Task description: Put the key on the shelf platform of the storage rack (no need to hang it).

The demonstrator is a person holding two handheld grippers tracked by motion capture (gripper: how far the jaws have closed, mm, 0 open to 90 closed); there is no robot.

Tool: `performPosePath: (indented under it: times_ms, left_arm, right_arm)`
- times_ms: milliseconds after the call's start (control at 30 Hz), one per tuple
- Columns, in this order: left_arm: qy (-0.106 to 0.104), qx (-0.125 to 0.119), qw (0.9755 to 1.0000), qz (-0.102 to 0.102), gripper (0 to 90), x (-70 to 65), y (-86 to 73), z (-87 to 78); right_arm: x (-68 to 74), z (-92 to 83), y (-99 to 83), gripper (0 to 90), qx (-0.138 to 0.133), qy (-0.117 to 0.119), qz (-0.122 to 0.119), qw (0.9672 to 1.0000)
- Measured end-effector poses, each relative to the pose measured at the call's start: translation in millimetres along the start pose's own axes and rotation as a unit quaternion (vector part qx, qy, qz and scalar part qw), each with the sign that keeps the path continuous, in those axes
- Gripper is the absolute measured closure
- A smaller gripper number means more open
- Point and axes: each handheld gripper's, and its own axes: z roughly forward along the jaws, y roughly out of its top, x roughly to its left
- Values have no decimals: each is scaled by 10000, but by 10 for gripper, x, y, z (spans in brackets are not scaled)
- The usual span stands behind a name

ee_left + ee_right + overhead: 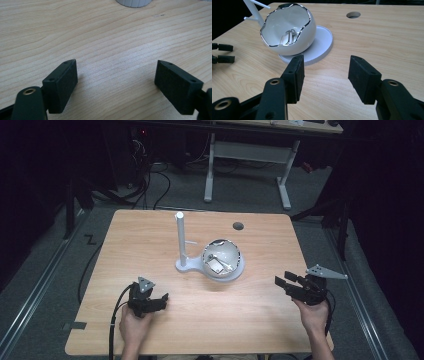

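White bowl (222,259) sits far and between my claws: left claw (159,301) and right claw (282,282) gape empty, right slightly nearer.

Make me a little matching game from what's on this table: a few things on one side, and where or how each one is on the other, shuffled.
Things:
1. eggshell-shaped bowl
2. white post
3. round hole
4. left gripper

Descriptions:
A. open over bare wood, holding nothing
B. cut into the tabletop on its far side
C. sits on the white round base, small metal pieces inside
D. stands upright on the base beside the bowl

Pairs: 1-C, 2-D, 3-B, 4-A
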Motion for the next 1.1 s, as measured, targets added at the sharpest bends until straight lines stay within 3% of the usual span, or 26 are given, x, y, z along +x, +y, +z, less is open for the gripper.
performPosePath:
  times_ms: [400,1100]
  left_arm:
    - [-2,-2,10000,6,187,1,0,0]
    - [2,-2,10000,-1,187,0,0,0]
  right_arm:
    - [31,7,-135,471,-47,73,98,9999]
    - [177,236,-370,477,223,157,52,9996]
